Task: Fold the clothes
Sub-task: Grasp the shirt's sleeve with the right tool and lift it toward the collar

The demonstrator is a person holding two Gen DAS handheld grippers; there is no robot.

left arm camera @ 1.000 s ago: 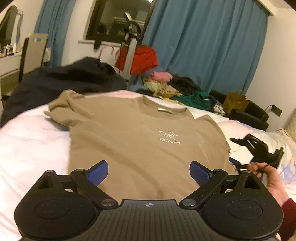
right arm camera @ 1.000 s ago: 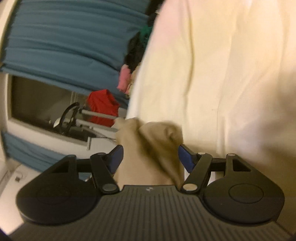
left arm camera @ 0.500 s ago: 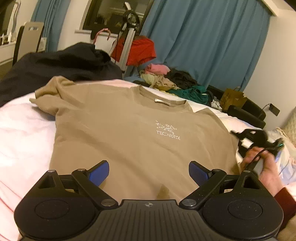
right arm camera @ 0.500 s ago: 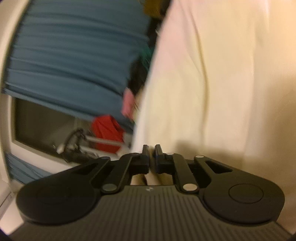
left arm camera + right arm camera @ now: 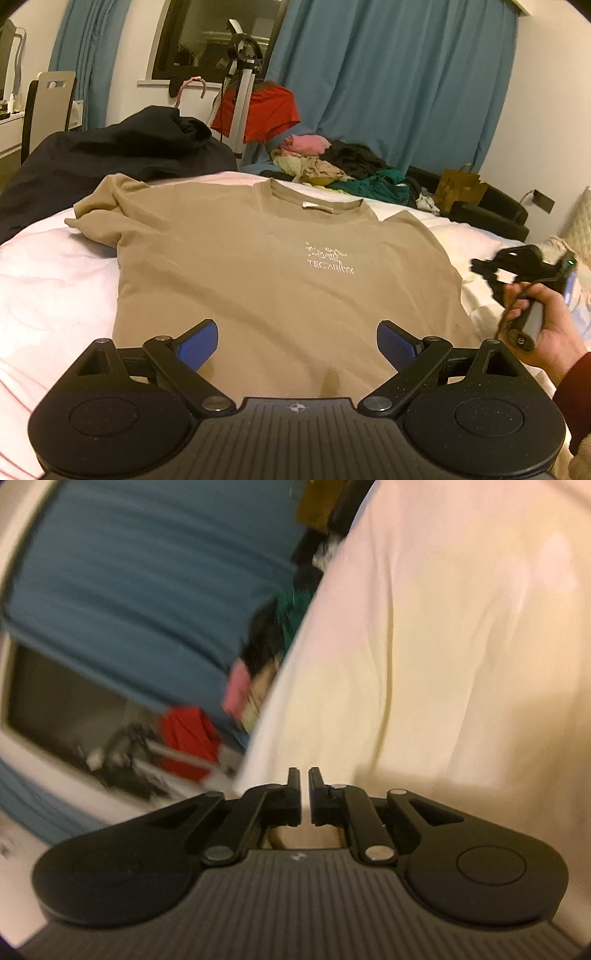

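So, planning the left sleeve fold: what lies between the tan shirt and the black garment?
Nothing: in the left wrist view the tan shirt touches the black garment.

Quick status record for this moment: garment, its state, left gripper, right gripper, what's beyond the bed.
garment: tan t-shirt, white chest print
state: spread flat, front up, on the white bedsheet; no fold made yet
left gripper: jaws wide open, above the shirt's hem, holding nothing
right gripper: jaws nearly closed, nothing visible between them; off the shirt's right edge
beyond bed: clothes pile, blue curtains
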